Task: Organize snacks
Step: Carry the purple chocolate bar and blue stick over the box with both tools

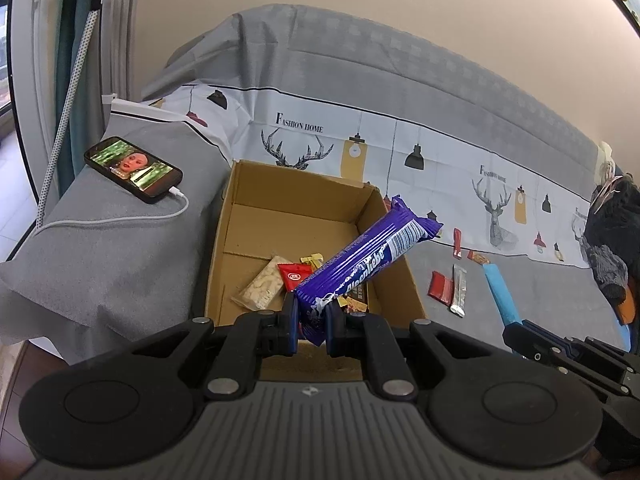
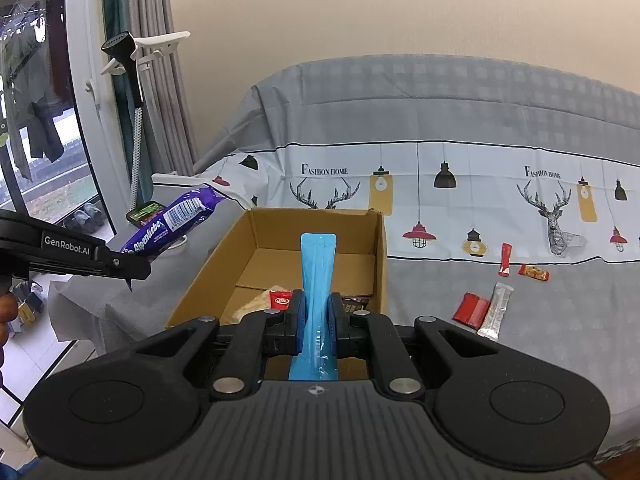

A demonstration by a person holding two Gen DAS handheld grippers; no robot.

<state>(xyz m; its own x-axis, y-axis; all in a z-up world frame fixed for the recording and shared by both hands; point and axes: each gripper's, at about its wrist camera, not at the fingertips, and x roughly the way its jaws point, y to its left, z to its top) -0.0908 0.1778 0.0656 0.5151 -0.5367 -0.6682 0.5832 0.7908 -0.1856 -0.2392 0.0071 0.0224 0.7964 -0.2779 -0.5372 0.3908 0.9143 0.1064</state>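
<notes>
My left gripper [image 1: 311, 322] is shut on the near end of a purple Alpenliebe candy roll [image 1: 368, 258], which slants up to the right over the open cardboard box [image 1: 256, 184]. That roll [image 2: 172, 224] also shows at the left of the right wrist view, held beside the box. My right gripper [image 2: 317, 322] is shut on a long blue packet [image 2: 317, 276] that stands upright over the box's near edge [image 2: 200, 284]. Inside the box lie a pale nut bar [image 1: 262, 286], a red packet [image 1: 294, 276] and small gold and dark sweets.
On the grey bed cover right of the box lie a red packet [image 2: 472, 309], a silver stick [image 2: 496, 310], a red stick [image 2: 505, 259] and a small orange bar [image 2: 534, 273]. A phone [image 1: 134, 169] on a charging cable rests on a grey cushion to the left.
</notes>
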